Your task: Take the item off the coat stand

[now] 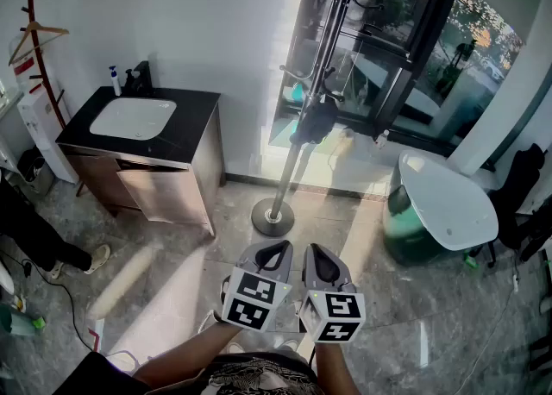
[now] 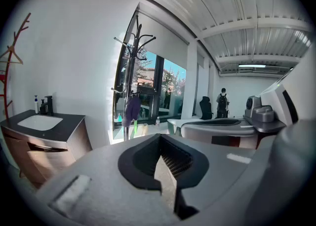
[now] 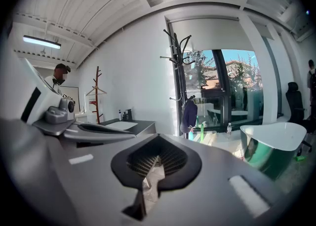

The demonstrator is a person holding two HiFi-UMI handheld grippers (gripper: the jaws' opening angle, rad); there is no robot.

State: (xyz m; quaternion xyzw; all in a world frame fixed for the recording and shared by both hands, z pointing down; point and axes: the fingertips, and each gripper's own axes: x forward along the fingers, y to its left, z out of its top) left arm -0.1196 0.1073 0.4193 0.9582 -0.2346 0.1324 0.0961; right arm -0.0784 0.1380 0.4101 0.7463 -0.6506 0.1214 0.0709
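A black metal coat stand (image 1: 297,152) rises from a round base on the grey tiled floor in front of the window. A dark bag-like item (image 1: 315,119) hangs from one of its lower hooks. The same item shows as a dark purple shape (image 2: 131,110) on the stand in the left gripper view and as a navy shape (image 3: 189,115) in the right gripper view. My left gripper (image 1: 274,257) and right gripper (image 1: 317,262) are held side by side low down, well short of the stand. Both are shut with nothing in them, as the left gripper (image 2: 165,168) and right gripper (image 3: 150,168) show close up.
A vanity cabinet with a white sink (image 1: 134,117) stands left of the coat stand. A white-topped green round table (image 1: 448,199) stands to its right, with a black chair (image 1: 526,186) beyond. A red wooden rack (image 1: 39,31) and a person's legs (image 1: 34,234) are at the far left.
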